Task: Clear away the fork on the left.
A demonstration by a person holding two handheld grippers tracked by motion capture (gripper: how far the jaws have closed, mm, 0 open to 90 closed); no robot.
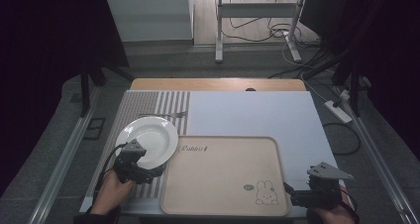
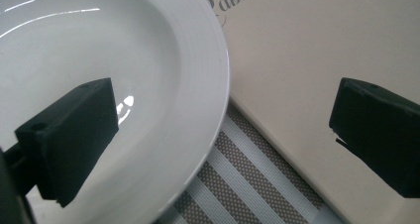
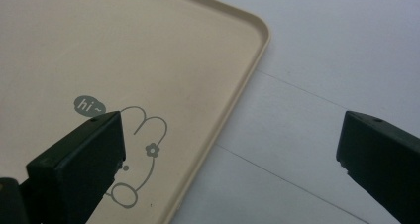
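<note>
Nearest the person, at the bottom right of the high view, the right gripper [image 1: 297, 194] is held low over the near right corner of the beige tray [image 1: 223, 204]. Its jaws are seen spread wide in the right gripper view, one over the printed rabbit [image 3: 141, 149] and the other out over the white table covering [image 3: 322, 60], with the tray's rim [image 3: 237, 100] between them; nothing is held.

At the bottom left, the left gripper [image 1: 143, 170] is brought up to the near edge of the white plate [image 1: 148, 135]. In the left gripper view its jaws are likewise parted: one is set over the plate's bowl [image 2: 124, 45], the other over the tray [image 2: 307, 60] (the plate's rim lies between them but is not pinched). Whether the inner jaw touches the plate cannot be told.

The plate is resting on the striped mat [image 1: 148, 105], just beside the tray's left edge, and the tray itself is bare. The work is therefore judged to be at its start: a grasp of the plate's rim appears to be in preparation, and closing, lifting and placing are all left.

Farther off, a fork [image 1: 166, 115] is lying on the mat just behind the plate, untouched. Beyond it the wooden table edge [image 1: 218, 84] can be seen.
</note>
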